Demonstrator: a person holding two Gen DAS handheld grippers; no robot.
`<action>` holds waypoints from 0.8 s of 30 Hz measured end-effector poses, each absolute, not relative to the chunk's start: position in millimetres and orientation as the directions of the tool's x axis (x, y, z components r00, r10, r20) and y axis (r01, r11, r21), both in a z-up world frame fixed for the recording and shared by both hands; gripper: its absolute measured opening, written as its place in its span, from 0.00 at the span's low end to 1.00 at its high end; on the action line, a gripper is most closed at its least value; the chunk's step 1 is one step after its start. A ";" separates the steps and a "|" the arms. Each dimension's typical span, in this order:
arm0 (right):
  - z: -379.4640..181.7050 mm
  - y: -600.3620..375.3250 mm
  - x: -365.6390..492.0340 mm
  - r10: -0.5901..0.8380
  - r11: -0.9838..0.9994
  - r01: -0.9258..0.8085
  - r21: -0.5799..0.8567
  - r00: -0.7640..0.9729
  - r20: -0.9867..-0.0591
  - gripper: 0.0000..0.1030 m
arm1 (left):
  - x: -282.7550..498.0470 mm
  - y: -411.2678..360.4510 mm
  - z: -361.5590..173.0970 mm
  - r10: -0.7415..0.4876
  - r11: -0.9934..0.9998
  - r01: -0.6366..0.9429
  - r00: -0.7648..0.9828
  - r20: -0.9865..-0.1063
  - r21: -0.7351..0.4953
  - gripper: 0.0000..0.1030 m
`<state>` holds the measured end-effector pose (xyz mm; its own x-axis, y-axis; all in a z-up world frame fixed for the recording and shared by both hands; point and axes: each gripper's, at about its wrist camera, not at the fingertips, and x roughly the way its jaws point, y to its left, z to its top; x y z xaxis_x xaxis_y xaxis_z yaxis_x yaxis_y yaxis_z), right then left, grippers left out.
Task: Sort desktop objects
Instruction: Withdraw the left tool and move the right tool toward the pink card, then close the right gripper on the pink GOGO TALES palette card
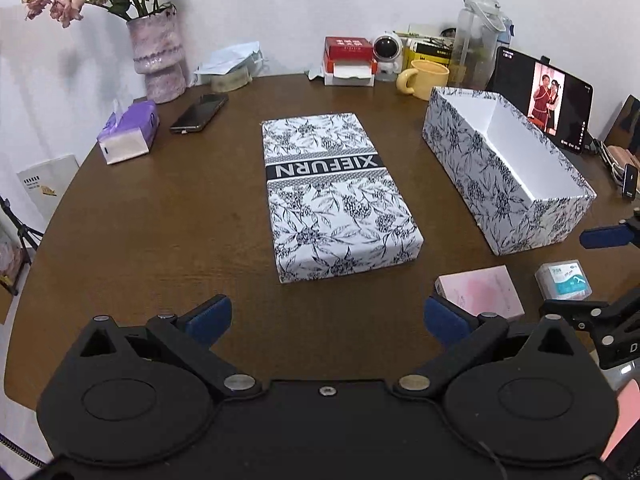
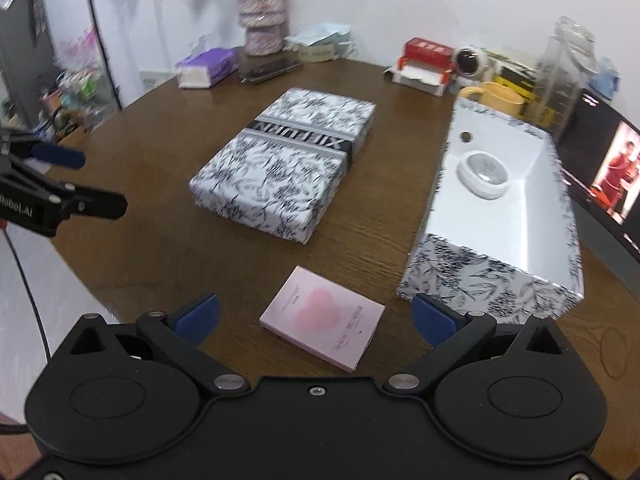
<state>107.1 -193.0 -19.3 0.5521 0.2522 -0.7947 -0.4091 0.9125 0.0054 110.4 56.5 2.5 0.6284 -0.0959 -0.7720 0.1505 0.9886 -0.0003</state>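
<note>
My left gripper point(image 1: 326, 316) hangs open over the near table edge with nothing between its fingers. Ahead of it lies the floral box lid point(image 1: 332, 196), flat on the brown table point(image 1: 160, 220). The open floral box point(image 1: 500, 172) stands to the right. A pink flat box point(image 2: 322, 318) lies on the table between the spread fingers of my right gripper point(image 2: 316, 316), which is open. Inside the open box point(image 2: 492, 240) sit a white round case point(image 2: 484, 176) and a small round item point(image 2: 465, 136). A small clear floss-pick box point(image 1: 564, 278) rests beside the pink box point(image 1: 484, 292).
Along the back wall stand a vase of flowers point(image 1: 158, 60), a purple tissue pack point(image 1: 128, 132), a phone point(image 1: 200, 112), a red-and-white box point(image 1: 349, 60), a yellow mug point(image 1: 426, 78), a clear jug point(image 1: 478, 40) and a tablet point(image 1: 544, 98) playing video.
</note>
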 end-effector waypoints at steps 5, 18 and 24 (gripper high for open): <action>-31.6 -184.4 115.5 0.285 0.858 -0.513 -0.016 0.502 -0.816 1.00 | 112.4 55.9 -2.9 -0.086 0.990 0.139 0.616 -0.783 0.000 1.00; -84.6 -154.8 161.3 0.275 0.504 -0.857 -0.108 0.278 -0.921 0.98 | 124.1 40.1 -19.5 -0.088 0.988 0.155 0.546 -0.833 -0.003 1.00; -106.2 -148.5 182.9 0.238 0.371 -0.927 -0.058 0.155 -0.959 0.94 | 133.7 29.9 -27.3 -0.085 0.989 0.151 0.512 -0.855 -0.008 1.00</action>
<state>182.9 -148.5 -106.2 0.1553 0.2375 -0.9589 -0.9267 0.3712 -0.0581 133.7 29.9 -27.3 0.5118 -0.0850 -0.8549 0.1509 0.9885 -0.0080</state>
